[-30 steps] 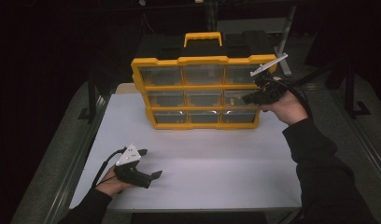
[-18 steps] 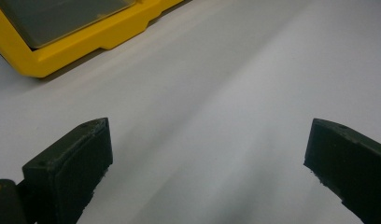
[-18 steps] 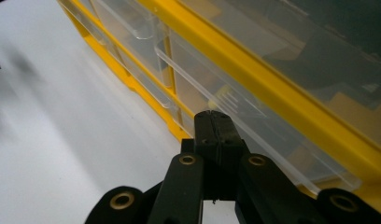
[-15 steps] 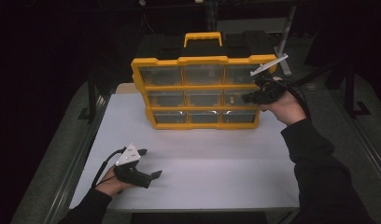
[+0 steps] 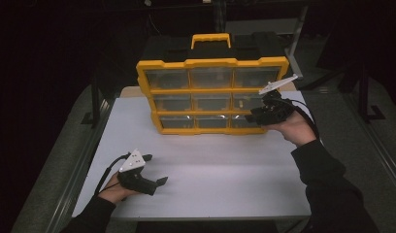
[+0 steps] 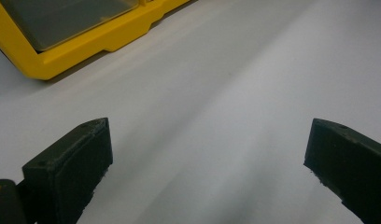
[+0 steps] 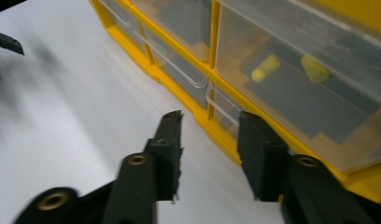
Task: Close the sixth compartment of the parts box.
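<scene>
**Right gripper at the lower right drawers of the yellow organiser**

The right gripper (image 5: 256, 116) sits at the right end of the yellow organiser (image 5: 213, 63), low against its front, with its jaws apart and nothing between them; they have just been opening. In the right gripper view the two black jaws frame a gap over the white surface (image 7: 62, 121) just in front of the case's yellow bottom rail, and one jaw lies close against the bottom-row drawer (image 7: 223, 109) at that corner (whether it touches the drawer's clear front I cannot tell). Just above, the middle-row drawer (image 7: 310, 88) holds two small pale yellow pieces (image 7: 265, 67) behind its clear plastic.

The organiser stands upright near the far edge of the surface, three rows of three clear drawers facing the person, with a yellow carry handle (image 5: 210, 40) on top.

The left gripper (image 5: 155, 183) rests well apart from it, low near the front left of the surface (image 5: 225, 170), held in the person's left hand (image 5: 116, 189). Its jaws stand wide apart with only bare white surface between them, and a lower corner of the organiser (image 6: 76, 46) shows at the top left of the left gripper view.
</scene>
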A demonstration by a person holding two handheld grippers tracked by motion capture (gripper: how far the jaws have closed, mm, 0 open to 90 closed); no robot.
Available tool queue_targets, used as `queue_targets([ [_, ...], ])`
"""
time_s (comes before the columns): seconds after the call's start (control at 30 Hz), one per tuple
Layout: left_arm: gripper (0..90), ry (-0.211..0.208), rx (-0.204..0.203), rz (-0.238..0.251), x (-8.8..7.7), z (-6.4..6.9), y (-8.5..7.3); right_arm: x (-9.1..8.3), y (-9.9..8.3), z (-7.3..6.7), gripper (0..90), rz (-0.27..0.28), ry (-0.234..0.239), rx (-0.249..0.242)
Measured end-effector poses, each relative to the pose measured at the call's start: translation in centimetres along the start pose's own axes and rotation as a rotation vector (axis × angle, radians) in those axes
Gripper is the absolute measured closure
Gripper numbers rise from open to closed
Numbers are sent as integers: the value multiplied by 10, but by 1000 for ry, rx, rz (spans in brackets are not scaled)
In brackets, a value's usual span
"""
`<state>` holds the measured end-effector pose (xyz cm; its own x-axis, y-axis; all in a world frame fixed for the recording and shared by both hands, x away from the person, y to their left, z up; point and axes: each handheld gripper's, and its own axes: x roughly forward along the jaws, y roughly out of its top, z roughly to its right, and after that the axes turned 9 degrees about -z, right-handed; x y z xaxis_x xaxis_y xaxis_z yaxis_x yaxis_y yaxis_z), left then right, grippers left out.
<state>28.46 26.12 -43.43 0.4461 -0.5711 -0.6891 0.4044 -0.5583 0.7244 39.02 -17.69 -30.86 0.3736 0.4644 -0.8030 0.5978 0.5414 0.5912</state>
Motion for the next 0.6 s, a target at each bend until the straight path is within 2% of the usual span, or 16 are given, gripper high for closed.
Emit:
queue_targets([
  [0.2, 4, -2, 3, 2, -1, 1, 0, 6, -16, -6, 414, 36, 5, 4],
  [0.6, 4, -6, 1, -1, -1, 0, 0, 23, -47, -19, 192, 87, 10, 5],
])
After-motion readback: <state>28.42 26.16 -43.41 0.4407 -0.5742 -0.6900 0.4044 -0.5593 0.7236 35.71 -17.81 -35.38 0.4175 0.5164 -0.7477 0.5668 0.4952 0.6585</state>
